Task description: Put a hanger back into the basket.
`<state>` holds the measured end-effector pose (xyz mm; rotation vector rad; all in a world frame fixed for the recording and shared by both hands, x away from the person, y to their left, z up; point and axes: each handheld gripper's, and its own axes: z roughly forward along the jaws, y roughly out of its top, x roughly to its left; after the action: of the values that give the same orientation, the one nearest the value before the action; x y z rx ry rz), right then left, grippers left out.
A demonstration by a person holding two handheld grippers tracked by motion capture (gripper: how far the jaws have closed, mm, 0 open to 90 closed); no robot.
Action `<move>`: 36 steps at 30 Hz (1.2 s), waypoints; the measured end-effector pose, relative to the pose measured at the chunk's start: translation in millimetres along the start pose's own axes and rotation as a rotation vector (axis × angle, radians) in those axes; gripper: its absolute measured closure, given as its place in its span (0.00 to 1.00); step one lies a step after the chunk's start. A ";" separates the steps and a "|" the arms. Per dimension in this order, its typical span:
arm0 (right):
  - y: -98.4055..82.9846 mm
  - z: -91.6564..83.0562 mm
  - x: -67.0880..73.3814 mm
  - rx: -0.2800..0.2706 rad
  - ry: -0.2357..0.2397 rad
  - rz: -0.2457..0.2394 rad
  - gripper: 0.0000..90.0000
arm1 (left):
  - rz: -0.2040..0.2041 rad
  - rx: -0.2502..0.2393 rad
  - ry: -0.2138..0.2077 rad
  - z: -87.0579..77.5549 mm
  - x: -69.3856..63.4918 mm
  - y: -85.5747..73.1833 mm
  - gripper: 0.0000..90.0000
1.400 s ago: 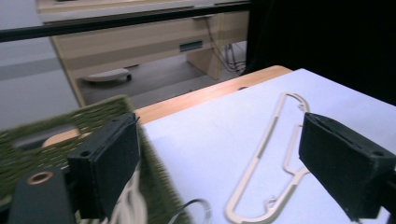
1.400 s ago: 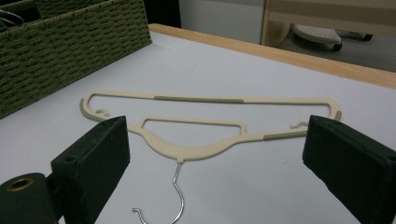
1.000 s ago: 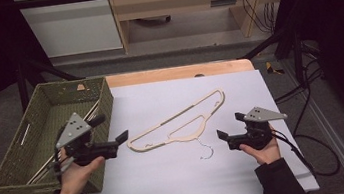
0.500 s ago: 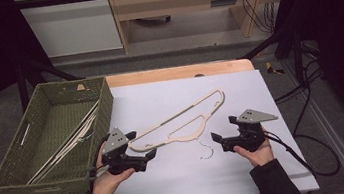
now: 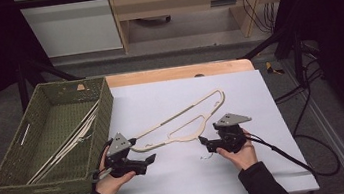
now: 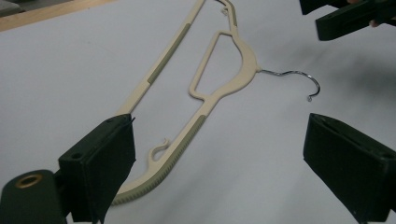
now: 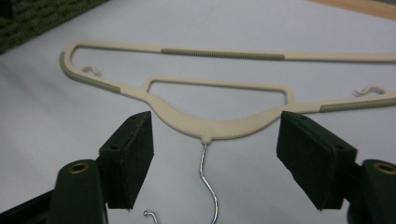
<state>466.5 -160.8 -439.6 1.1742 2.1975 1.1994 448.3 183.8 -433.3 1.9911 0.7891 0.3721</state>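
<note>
1. I have both grippers down at the cream hanger (image 5: 183, 124), which lies flat on the white tabletop (image 5: 269, 165), just right of the green basket (image 5: 15, 163) that already holds similar hangers.
2. My right gripper (image 7: 212, 161) has just been closing, yet its jaws stand apart around the wire hook (image 7: 208, 186), gripping nothing.
3. My left gripper (image 6: 219, 168) is wide open by the hanger's near end, holding nothing.
4. Step in hand: lining up the grasp. Next I'd pinch the neck or hook, and perhaps the end, then lift toward the basket.
5. The hook's lower curve is cut off in the right gripper view; whether the left jaw touches the hanger I can't quite tell.
</note>
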 end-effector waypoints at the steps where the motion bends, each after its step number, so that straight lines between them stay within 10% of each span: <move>1: -1.1 4.7 0.5 0.011 -0.005 -0.001 0.35 | 0.000 0.000 0.000 0.0 0.0 0.0 0.10; 20: -16.1 48.3 10.2 0.164 -0.034 0.029 0.83 | 0.012 -0.007 -0.012 -0.4 -1.9 -0.9 0.08; 36: -15.2 48.2 10.2 0.182 -0.061 0.074 0.99 | 0.026 0.009 -0.013 7.4 -5.0 0.1 0.09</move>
<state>484.2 -132.4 -478.8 1.3565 2.2735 0.9946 448.6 175.6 -436.8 2.0123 0.7585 0.3716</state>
